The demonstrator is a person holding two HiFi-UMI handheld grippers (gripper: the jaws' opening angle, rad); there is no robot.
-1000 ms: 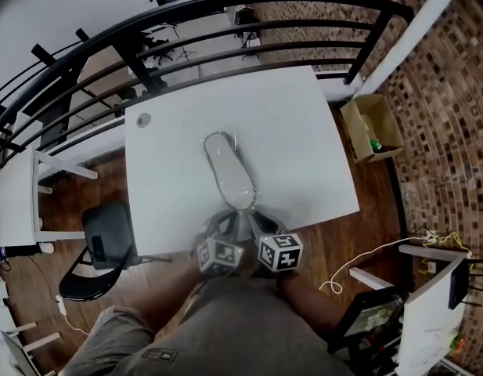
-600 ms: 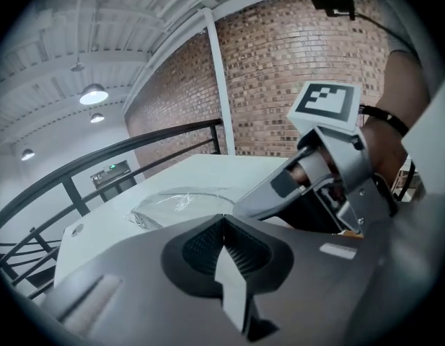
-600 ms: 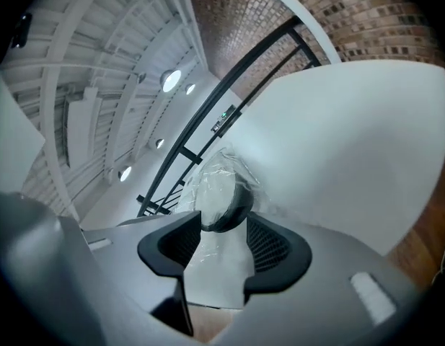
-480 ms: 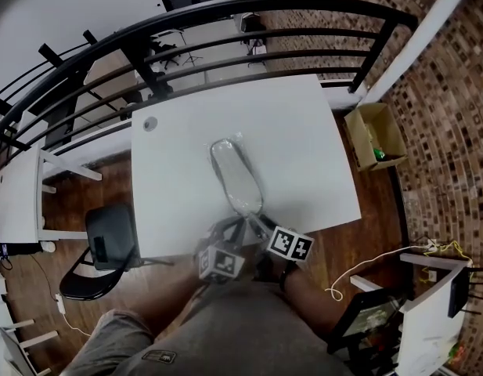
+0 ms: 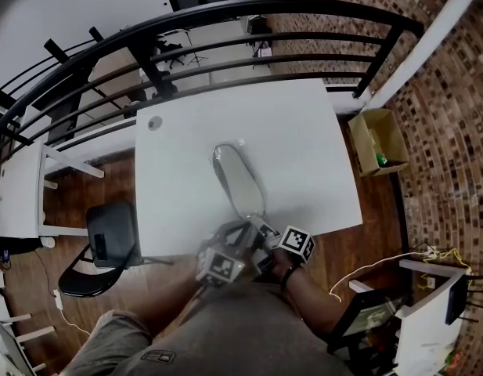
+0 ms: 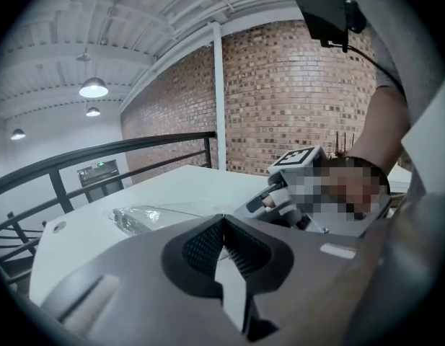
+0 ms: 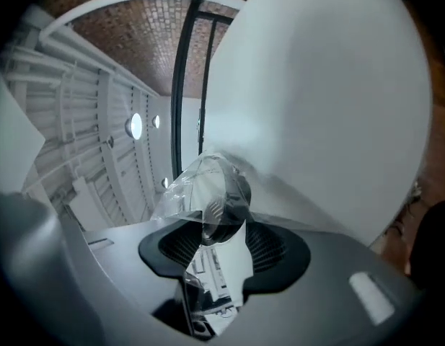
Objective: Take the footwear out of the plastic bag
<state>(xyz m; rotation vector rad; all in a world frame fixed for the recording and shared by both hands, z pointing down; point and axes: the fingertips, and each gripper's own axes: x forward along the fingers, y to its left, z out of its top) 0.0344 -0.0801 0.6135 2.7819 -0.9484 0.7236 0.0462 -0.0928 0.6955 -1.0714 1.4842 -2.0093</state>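
A clear plastic bag point(image 5: 237, 180) with a flat grey piece of footwear point(image 5: 241, 190) inside lies lengthways on the white table point(image 5: 304, 147). Both grippers meet at its near end. My left gripper point(image 5: 239, 236) is shut, and in the left gripper view point(image 6: 222, 220) nothing shows between its pads; the bag point(image 6: 139, 218) lies just beyond them. My right gripper point(image 5: 264, 232) is rolled onto its side. Its jaws have just been opening and stand apart point(image 7: 222, 218), with crinkled bag film point(image 7: 197, 182) and the footwear's dark end point(image 7: 226, 197) between them.
A black chair point(image 5: 108, 241) stands left of the table. An open cardboard box point(image 5: 378, 139) sits on the floor to the right. A black railing point(image 5: 249, 30) runs behind the table. A small round fitting point(image 5: 154, 122) is at the far left corner. A white cable point(image 5: 358, 276) lies on the floor.
The right gripper's marker cube has rolled over and swung out to the right. The left gripper has lifted slightly. The bag stays where it was on the table.
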